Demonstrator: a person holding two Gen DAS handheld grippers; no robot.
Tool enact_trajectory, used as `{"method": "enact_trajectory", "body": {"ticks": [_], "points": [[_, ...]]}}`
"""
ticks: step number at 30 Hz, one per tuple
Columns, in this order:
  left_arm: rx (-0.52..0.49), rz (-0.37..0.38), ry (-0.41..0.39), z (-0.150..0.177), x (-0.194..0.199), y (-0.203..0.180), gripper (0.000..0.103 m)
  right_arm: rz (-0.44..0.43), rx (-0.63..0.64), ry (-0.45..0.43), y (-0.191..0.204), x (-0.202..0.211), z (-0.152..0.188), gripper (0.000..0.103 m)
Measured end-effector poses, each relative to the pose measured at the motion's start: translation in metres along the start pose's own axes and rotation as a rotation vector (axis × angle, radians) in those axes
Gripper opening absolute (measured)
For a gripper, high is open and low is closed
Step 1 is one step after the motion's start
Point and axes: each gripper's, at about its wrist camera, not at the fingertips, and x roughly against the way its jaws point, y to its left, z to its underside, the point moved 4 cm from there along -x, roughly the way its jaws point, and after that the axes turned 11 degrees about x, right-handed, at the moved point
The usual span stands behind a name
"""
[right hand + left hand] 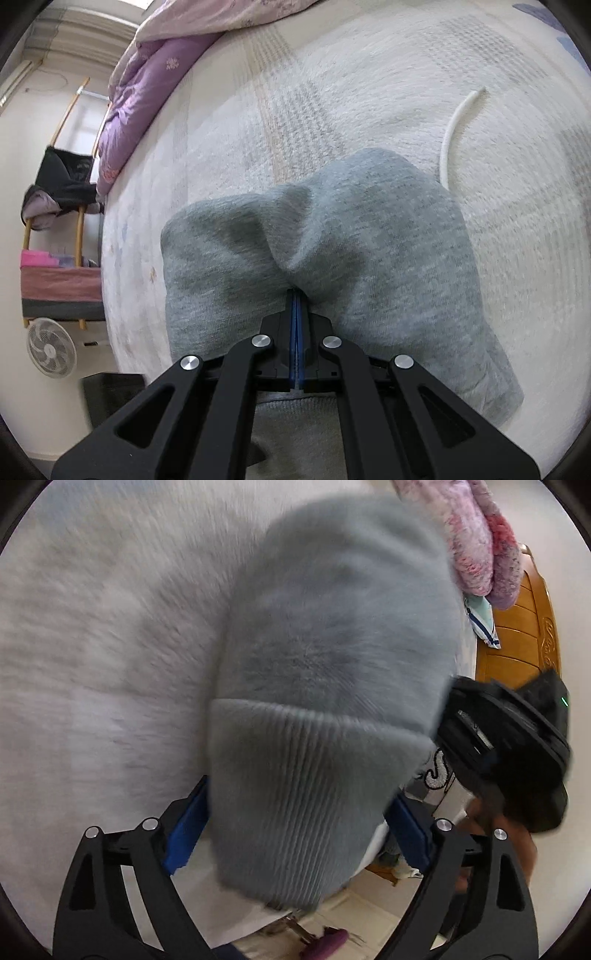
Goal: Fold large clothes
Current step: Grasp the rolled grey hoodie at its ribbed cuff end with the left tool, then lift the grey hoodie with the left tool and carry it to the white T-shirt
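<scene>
Grey sweatshirt (332, 236) lies on the bed (369, 92), over a pale patterned blanket. In the right wrist view the right hand-held gripper (296, 295) has its blue pads pressed flat together on a pinch of the grey knit, and the fabric rises in folds around the closed tips. A white cord (448, 133) curves on the blanket just beyond the garment. A purple quilt (147, 85) is heaped along the far edge of the bed, and a white fan (51, 347) stands on the floor beside it.

In the left wrist view the left hand-held gripper (295, 827) stands wide. The ribbed hem (295, 794) of the sweatshirt hangs between the two blue pads (186, 834); this view is blurred, but the pads do not seem to press on it. The right tool shows as a black shape at the right side of this view. A pink fluffy garment (476, 535) lies at the top, next to a wooden headboard (517, 635).
</scene>
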Motion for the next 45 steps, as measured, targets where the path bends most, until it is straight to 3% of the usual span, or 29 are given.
{"method": "enact_trajectory", "body": {"ticks": [1, 3, 5, 7, 9, 12, 13, 15, 19, 22, 27, 30, 34, 38, 45], "points": [[0.001, -0.015, -0.003, -0.002, -0.004, 0.0, 0.077, -0.016, -0.032, -0.021, -0.002, 0.008, 0.004, 0.001], [-0.005, -0.036, 0.001, -0.003, -0.004, -0.004, 0.072, 0.01, -0.088, -0.064, -0.01, 0.029, 0.017, 0.01], [-0.01, -0.027, 0.003, 0.0, 0.001, -0.006, 0.062, 0.01, -0.154, -0.124, -0.018, 0.052, 0.034, 0.04], [0.004, -0.012, 0.0, 0.002, 0.008, -0.009, 0.055, -0.012, -0.234, -0.187, -0.026, 0.075, 0.058, 0.056], [0.02, -0.002, -0.001, 0.004, 0.013, -0.016, 0.052, -0.028, -0.343, -0.225, -0.036, 0.088, 0.089, 0.063], [0.044, 0.026, 0.007, 0.005, 0.021, -0.029, 0.051, -0.132, -0.586, -0.279, -0.049, 0.088, 0.133, 0.075], [0.056, 0.034, 0.011, 0.005, 0.023, -0.034, 0.051, -0.215, -0.713, -0.311, -0.054, 0.081, 0.151, 0.079], [0.074, 0.048, 0.024, 0.004, 0.027, -0.039, 0.051, -0.365, -0.917, -0.325, -0.058, 0.057, 0.177, 0.08], [0.093, 0.048, 0.04, -0.002, 0.033, -0.052, 0.051, -0.57, -1.096, -0.342, -0.052, 0.022, 0.19, 0.08], [0.12, 0.063, 0.053, -0.009, 0.034, -0.059, 0.051, -0.7, -1.142, -0.407, -0.052, 0.006, 0.183, 0.082], [0.154, 0.078, 0.061, -0.012, 0.032, -0.058, 0.051, -0.798, -1.131, -0.467, -0.056, -0.006, 0.166, 0.083], [0.177, 0.099, 0.075, -0.014, 0.038, -0.047, 0.051, -0.788, -1.085, -0.502, -0.055, 0.007, 0.177, 0.084], [0.187, 0.11, 0.09, -0.013, 0.038, -0.043, 0.051, -0.786, -1.14, -0.559, -0.06, 0.006, 0.189, 0.089], [0.182, 0.111, 0.092, -0.011, 0.038, -0.041, 0.051, -0.771, -1.066, -0.529, -0.059, 0.001, 0.158, 0.089], [0.19, 0.111, 0.107, -0.006, 0.033, -0.037, 0.051, -0.593, -1.06, -0.426, -0.064, -0.024, 0.132, 0.087]]}}
